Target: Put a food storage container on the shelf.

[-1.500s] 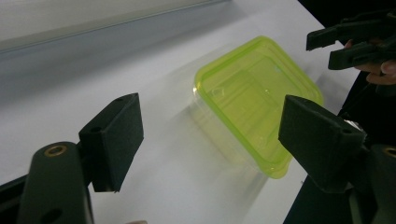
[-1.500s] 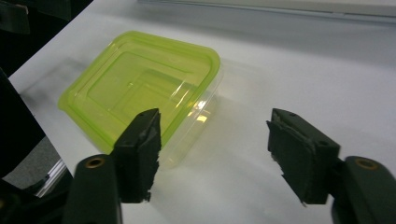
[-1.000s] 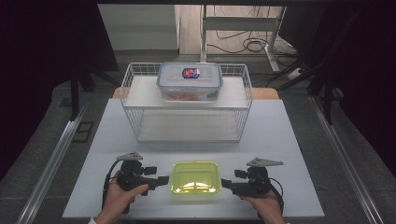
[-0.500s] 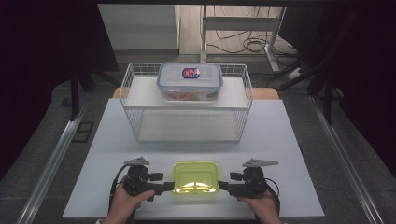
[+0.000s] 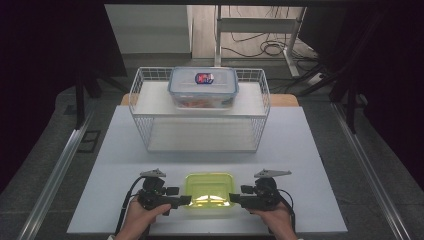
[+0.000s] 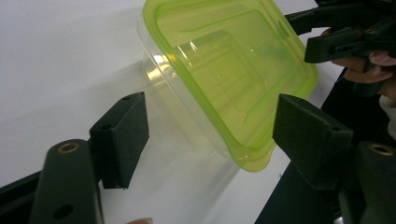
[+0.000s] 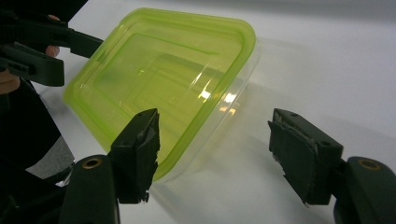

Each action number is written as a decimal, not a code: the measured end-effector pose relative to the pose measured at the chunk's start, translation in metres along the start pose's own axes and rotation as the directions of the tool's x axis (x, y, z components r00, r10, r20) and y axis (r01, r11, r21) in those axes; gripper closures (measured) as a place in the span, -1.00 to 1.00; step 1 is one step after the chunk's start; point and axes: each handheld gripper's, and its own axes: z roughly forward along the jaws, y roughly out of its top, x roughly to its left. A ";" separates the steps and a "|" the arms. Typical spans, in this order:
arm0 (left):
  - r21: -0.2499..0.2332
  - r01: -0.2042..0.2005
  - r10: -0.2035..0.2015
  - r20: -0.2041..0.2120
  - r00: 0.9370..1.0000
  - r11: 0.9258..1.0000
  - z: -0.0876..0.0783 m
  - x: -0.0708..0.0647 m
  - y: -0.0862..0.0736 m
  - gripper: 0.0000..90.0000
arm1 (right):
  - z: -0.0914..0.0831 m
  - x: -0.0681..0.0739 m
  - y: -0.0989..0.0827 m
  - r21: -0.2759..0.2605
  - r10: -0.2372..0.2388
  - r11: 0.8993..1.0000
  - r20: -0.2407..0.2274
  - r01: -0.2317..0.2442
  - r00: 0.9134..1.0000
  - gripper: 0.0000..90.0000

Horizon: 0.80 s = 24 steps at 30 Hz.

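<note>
A white table (image 5: 310, 150) is carrying a wire basket (image 5: 200, 112) and a green-lidded container (image 5: 210, 192). The container is sitting on the table's near edge, well in front of the basket, apart from it.

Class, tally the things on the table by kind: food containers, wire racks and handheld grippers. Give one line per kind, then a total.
Food containers: 2, green-lidded container and blue-rimmed container
Wire racks: 1, wire rack
Grippers: 2, left gripper and right gripper
Total: 5
</note>
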 end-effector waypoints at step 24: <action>0.048 0.048 -0.050 0.048 0.998 0.998 0.016 0.006 0.003 0.03 | 0.009 -0.006 0.003 0.001 0.063 0.998 -0.077 -0.063 0.995 0.25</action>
